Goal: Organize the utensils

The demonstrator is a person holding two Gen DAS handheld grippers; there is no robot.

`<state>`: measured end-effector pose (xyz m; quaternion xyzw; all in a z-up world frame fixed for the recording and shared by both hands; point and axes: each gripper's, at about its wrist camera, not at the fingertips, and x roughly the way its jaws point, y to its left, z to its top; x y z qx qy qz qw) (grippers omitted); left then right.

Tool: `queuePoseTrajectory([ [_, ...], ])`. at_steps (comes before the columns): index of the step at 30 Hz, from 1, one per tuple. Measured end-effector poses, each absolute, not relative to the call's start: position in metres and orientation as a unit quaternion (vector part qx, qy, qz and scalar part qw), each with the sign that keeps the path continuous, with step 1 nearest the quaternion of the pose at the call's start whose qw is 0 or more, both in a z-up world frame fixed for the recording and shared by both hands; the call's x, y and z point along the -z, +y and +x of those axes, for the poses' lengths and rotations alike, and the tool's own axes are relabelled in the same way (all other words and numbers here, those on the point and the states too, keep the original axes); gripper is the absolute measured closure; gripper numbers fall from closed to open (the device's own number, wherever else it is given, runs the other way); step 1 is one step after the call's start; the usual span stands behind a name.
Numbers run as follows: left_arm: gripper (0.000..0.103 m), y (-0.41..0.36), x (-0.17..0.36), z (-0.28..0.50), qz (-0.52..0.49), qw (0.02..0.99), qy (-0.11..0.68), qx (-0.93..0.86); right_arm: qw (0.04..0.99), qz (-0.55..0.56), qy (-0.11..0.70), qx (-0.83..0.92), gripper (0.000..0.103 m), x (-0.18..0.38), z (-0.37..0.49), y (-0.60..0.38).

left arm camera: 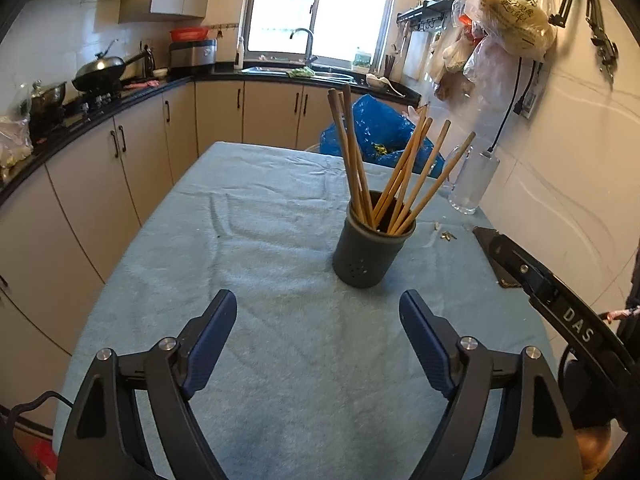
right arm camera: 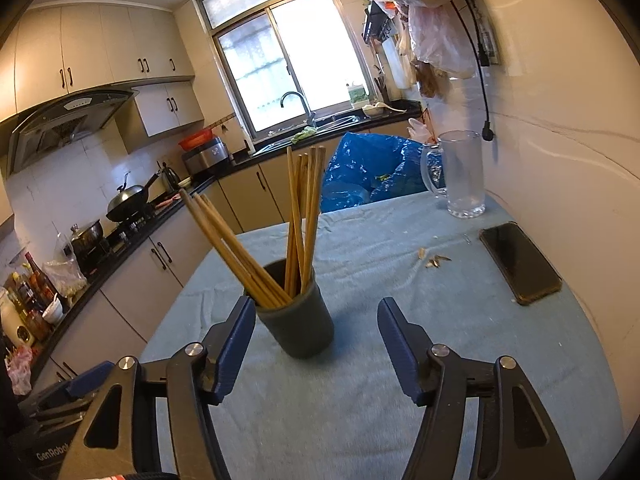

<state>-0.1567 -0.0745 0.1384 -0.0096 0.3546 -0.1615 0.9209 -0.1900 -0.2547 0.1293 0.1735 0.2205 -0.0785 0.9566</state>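
Note:
A dark grey utensil holder (left arm camera: 370, 256) stands upright on the blue tablecloth (left arm camera: 256, 240), with several wooden chopsticks (left arm camera: 400, 172) leaning out of it in two bunches. My left gripper (left arm camera: 318, 306) is open just short of the holder, with nothing between its blue pads. In the right wrist view the same holder (right arm camera: 298, 320) and chopsticks (right arm camera: 302, 216) sit just ahead of my right gripper (right arm camera: 316, 312), which is open; its left fingertip (right arm camera: 242, 318) is close beside the holder's rim, and I cannot tell whether they touch. Part of the right gripper's arm (left arm camera: 560, 300) shows at the right of the left wrist view.
A black phone (right arm camera: 520, 262) lies on the cloth at the right, near a clear glass pitcher (right arm camera: 462, 174) by the wall. Small scraps (right arm camera: 434, 260) lie between phone and holder. A blue plastic bag (right arm camera: 368, 172) sits beyond the table's far edge. Kitchen counters run along the left.

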Motion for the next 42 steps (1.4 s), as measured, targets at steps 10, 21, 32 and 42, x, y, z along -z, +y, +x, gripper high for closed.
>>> queuePoseTrajectory([
  [10,0.001,-0.085,-0.130,-0.208,0.050,0.954,0.267,0.127,0.960,0.155,0.200,0.121,0.021,-0.112,-0.232,-0.239],
  [21,0.000,-0.079,-0.122,-0.220,0.027,0.965,0.240,0.100,0.962,0.130,0.177,0.163,0.016,-0.101,-0.256,-0.237],
  [32,0.000,-0.072,-0.112,-0.213,0.029,0.963,0.255,0.080,0.963,0.110,0.171,0.177,0.014,-0.096,-0.257,-0.231],
  [42,0.000,-0.069,-0.104,-0.208,0.024,0.954,0.287,0.078,0.961,0.110,0.176,0.180,0.014,-0.094,-0.255,-0.231],
])
